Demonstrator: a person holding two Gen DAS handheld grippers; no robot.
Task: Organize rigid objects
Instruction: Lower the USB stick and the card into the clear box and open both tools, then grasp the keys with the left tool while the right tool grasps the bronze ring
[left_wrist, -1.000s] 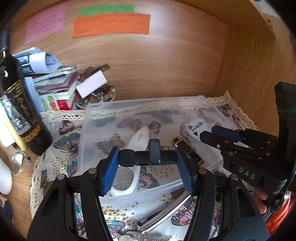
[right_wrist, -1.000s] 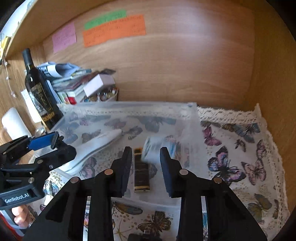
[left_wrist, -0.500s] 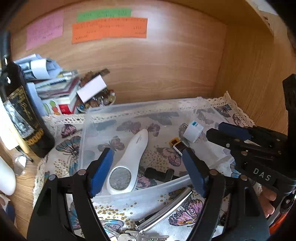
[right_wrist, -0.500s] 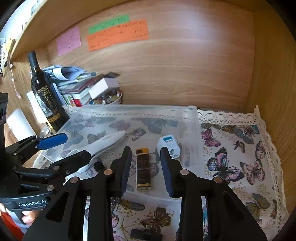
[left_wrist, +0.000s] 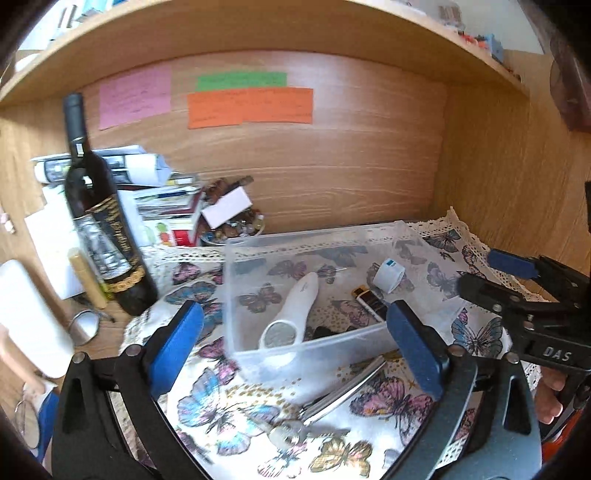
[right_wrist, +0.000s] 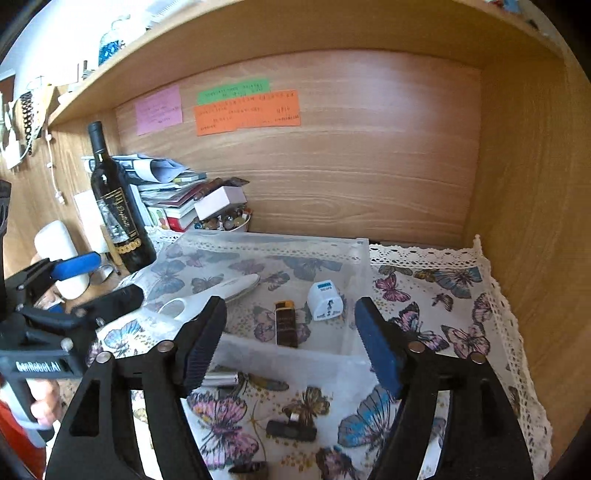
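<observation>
A clear plastic bin (left_wrist: 325, 349) (right_wrist: 354, 258) stands on the butterfly cloth. In it lie a white foot file (left_wrist: 295, 310) (right_wrist: 225, 290), a brown lighter (left_wrist: 371, 301) (right_wrist: 285, 325), a white plug adapter (left_wrist: 388, 275) (right_wrist: 325, 300) and a small black object (left_wrist: 327, 332). My left gripper (left_wrist: 295, 347) is open and empty, pulled back in front of the bin. My right gripper (right_wrist: 290, 345) is open and empty, also before the bin's near wall. On the cloth in front lie a metal tool with keys (left_wrist: 332, 402) and a small black clip (right_wrist: 291, 430).
A dark wine bottle (left_wrist: 99, 221) (right_wrist: 118, 210) stands left of the bin. Behind it are stacked books and papers (right_wrist: 166, 188) and a bowl of small items (left_wrist: 236, 225). Wooden walls close the back and right. A white cylinder (right_wrist: 61, 258) is at far left.
My left gripper let go of the small black object into the bin, opened wide and drew back. My right gripper opened and drew back too.
</observation>
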